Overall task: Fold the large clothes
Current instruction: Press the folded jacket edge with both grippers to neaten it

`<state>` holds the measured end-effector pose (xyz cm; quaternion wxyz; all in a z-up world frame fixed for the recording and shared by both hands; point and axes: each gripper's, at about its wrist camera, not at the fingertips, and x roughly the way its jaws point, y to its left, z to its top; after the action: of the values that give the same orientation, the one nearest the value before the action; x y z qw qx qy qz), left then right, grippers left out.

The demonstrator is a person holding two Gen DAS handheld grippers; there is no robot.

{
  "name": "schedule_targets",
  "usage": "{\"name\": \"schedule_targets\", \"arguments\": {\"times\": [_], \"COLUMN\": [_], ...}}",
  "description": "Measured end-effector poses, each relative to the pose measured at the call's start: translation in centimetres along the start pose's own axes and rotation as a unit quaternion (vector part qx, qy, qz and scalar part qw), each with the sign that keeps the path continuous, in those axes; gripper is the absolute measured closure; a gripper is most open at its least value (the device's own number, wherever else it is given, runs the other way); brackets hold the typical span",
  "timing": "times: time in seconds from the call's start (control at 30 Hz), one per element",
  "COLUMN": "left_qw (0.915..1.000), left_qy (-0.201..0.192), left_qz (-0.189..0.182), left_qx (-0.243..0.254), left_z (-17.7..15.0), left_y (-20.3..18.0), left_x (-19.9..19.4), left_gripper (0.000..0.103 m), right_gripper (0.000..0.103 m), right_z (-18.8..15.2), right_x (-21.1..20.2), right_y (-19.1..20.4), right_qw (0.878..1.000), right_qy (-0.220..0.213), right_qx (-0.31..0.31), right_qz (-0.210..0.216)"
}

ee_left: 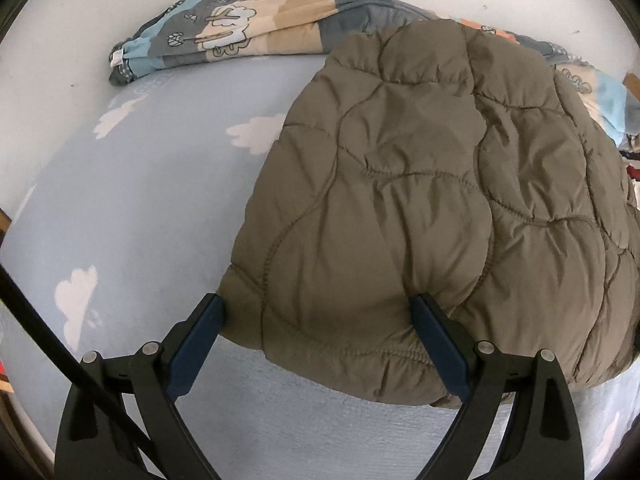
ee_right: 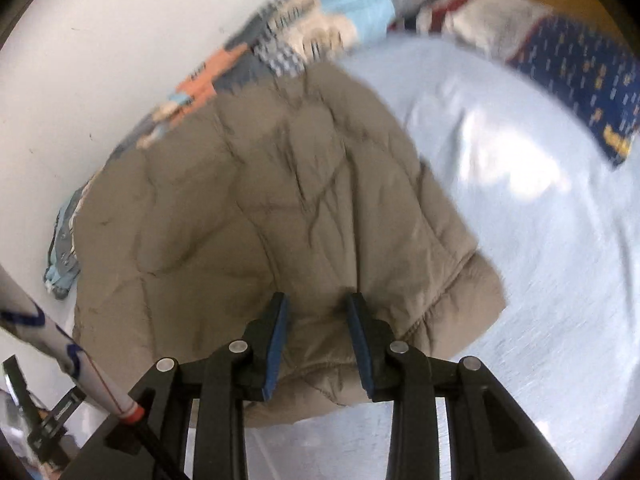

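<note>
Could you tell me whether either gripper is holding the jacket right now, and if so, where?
The right gripper pinches the khaki jacket at its near hem. The left gripper straddles the near edge, fingers wide apart, gripping nothing.

No words, brands or numbers can be read in either view. The navy blue cloth with small yellow marks [ee_right: 580, 76], far right on the bed, carries a pattern too blurred to tell as letters. The patchwork quilt with cartoon drawings [ee_left: 224, 32], along the far wall, shows pictures only. Its small white tag [ee_left: 117, 57] at the left end is unreadable.
</note>
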<state>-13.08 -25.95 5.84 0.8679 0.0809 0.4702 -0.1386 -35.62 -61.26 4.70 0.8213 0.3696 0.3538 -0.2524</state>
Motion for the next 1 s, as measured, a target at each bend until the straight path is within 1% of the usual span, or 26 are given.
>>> {"name": "schedule_targets", "arguments": {"times": [0.1,0.17,0.2,0.23,0.3,0.37,0.43,0.47,0.53,0.6,0.7,0.77,0.87,0.93,1.0], "left_qw": [0.9997,0.9991,0.9984,0.9969,0.9951,0.9949,0.9954,0.9950,0.9932,0.9918,0.9910,0.9885,0.9815,0.9756,0.9691], "left_qy": [-0.004,-0.011,-0.010,-0.004,0.005,0.016,0.028,0.033,0.039,0.034,0.016,0.015,0.030,0.040,0.051], "left_qz": [-0.017,-0.020,-0.028,-0.043,-0.060,-0.060,-0.050,-0.053,-0.063,-0.071,-0.067,-0.072,-0.096,-0.113,-0.132], "left_qx": [-0.019,-0.037,-0.048,-0.065,-0.079,-0.079,-0.076,-0.077,-0.090,-0.100,-0.115,-0.133,-0.163,-0.184,-0.202], "left_z": [0.8,1.1,1.1,1.1,1.1,0.9,0.7,0.6,0.6,0.9,1.0,1.0,0.6,0.5,0.2], "left_y": [1.2,2.4,3.1,4.0,4.8,5.2,5.2,5.2,5.6,6.3,7.6,8.6,10.0,10.5,10.9], "left_x": [-0.6,-1.0,-1.1,-1.1,-0.9,-0.5,0.0,0.4,0.4,0.1,-0.9,-1.1,-0.7,-0.2,0.2], "left_gripper": [0.009,0.009,0.009,0.009,0.009,0.009,0.009,0.009,0.009,0.009,0.009,0.009,0.009,0.009,0.009], "right_gripper": [0.068,0.068,0.067,0.064,0.061,0.061,0.061,0.061,0.059,0.059,0.059,0.056,0.049,0.044,0.043], "right_z": [0.3,1.0,1.3,1.5,1.8,1.7,1.5,1.3,1.0,1.2,1.4,1.3,1.3,1.1,0.9], "right_x": [-0.6,-1.3,-2.0,-2.4,-3.2,-3.5,-3.4,-3.4,-2.9,-3.0,-4.0,-4.9,-5.7,-6.1,-6.2], "right_y": [0.3,-0.3,-0.8,-1.3,-2.3,-2.8,-3.3,-3.3,-3.5,-3.5,-4.0,-4.5,-6.1,-7.4,-8.5], "right_qw": [1.000,0.999,0.999,0.998,0.997,0.997,0.997,0.997,0.998,0.997,0.996,0.996,0.994,0.992,0.988], "right_qy": [0.000,-0.007,-0.015,-0.020,-0.032,-0.028,-0.020,-0.017,0.002,0.002,-0.008,-0.019,-0.023,-0.020,-0.016], "right_qx": [0.002,0.023,0.038,0.046,0.062,0.068,0.067,0.066,0.064,0.067,0.075,0.078,0.102,0.126,0.150], "right_qz": [0.003,0.021,0.031,0.032,0.023,0.027,0.028,0.027,0.030,0.033,0.042,0.029,0.021,0.018,0.016]}}
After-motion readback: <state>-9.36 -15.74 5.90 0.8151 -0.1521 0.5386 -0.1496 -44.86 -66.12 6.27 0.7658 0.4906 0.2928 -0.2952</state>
